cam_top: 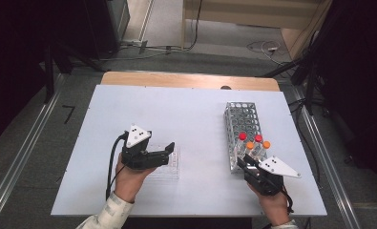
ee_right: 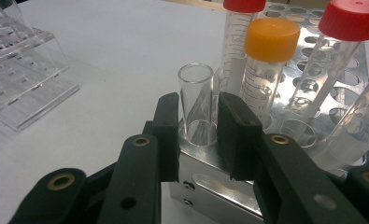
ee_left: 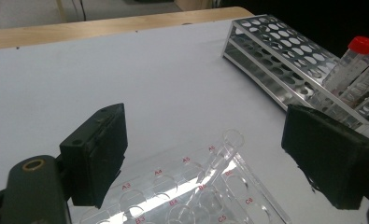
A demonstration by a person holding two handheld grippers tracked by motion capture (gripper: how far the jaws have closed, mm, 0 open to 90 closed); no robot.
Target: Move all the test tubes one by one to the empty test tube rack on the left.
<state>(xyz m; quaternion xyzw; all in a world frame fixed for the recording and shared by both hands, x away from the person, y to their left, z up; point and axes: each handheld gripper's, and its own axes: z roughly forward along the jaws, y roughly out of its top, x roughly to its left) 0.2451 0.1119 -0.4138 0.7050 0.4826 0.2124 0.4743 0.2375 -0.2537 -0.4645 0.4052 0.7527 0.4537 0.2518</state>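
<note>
High view has the white desk [cam_top: 186, 114] as the biggest thing, with a metal tube rack [cam_top: 242, 125] out beyond the right gripper [cam_top: 246, 165] and a clear plastic well rack [cam_top: 169, 164] lying under the left gripper [cam_top: 166, 153].

Right gripper view: the metal rack's near corner sits right below the jaws, and an open, capless glass tube [ee_right: 197, 100] stands in a corner hole straight between them. Jaws are pinched in around it, looks like they're gripping it. Just past the jaws the capped tubes crowd in, an orange-capped one [ee_right: 266, 70] just behind the right jaw, with red-capped ones [ee_right: 334, 51] beyond it.

Left gripper view: jaws spread wide, nothing in them. Clear rack sits low between them, one empty glass tube [ee_left: 219, 156] leaning in a well.
</note>
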